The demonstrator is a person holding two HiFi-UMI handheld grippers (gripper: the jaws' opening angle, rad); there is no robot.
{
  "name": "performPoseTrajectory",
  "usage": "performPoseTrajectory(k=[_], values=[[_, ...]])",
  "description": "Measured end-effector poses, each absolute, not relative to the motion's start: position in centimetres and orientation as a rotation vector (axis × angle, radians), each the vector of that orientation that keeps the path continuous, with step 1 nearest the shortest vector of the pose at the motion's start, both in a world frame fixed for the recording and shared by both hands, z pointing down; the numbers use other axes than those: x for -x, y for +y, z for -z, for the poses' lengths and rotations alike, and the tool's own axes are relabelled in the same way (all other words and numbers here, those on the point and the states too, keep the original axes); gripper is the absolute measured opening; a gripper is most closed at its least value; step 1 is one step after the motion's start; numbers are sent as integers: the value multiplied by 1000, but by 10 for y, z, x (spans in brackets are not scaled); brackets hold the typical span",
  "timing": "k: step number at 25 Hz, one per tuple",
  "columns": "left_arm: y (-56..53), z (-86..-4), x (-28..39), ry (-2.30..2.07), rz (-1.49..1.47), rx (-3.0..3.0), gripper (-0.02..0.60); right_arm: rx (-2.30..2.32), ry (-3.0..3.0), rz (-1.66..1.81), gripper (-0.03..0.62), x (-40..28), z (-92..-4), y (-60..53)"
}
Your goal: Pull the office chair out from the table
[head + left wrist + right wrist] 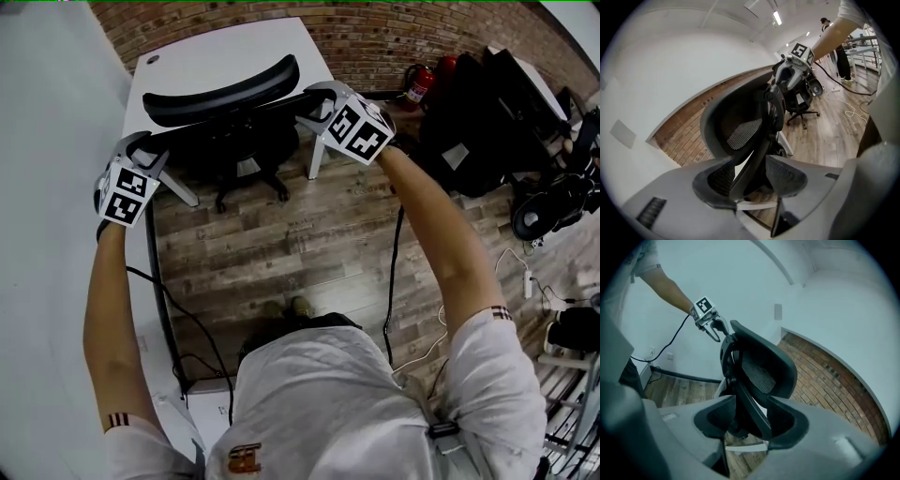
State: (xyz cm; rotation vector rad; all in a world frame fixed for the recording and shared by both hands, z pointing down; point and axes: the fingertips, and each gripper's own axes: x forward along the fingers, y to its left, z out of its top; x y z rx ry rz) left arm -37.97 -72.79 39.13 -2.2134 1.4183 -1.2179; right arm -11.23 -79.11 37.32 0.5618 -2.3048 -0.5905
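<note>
Office chair (220, 92): black, mesh back, tucked under the white worktop (234, 47). The seat is below the top and the backrest stands at the near edge. Its star base and casters rest on the wooden floor (309, 244), between the two white worktop legs (178, 190).

Left gripper (148, 146): at the left end of the backrest. In the left gripper view its jaws (754, 176) stand wide apart, with the backrest's side rim (740, 122) running up between them, not clamped.

Right gripper (311, 105): at the right end of the backrest. In the right gripper view its jaws (752, 420) are likewise wide, with the rim (764, 366) between them, not clamped. Each gripper view shows the other gripper at the far side of the backrest.

Surroundings:
- The brick wall (375, 37) lies behind the worktop.
- A plain white wall (47, 112) runs close along the left.
- A red fire extinguisher (417, 82) stands at the foot of the bricks, to the right.
- Black bags and gear (469, 122) are heaped on the right, well apart from the chair.
- Black cables (394, 272) trail from both grippers to the floor.
- The person's feet (286, 307) stand on the boards directly on the near side of the chair, with bare floor between.
</note>
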Motion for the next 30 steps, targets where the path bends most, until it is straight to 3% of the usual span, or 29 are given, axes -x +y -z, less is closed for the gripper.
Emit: performPoseTrajectory(k=[13, 30], values=[[-771, -448, 427, 1189, 1570, 2145, 225, -406, -2015, 624, 236, 110, -434, -860], [-804, -501, 433, 858, 1823, 2150, 225, -134, -1801, 613, 239, 116, -503, -899]])
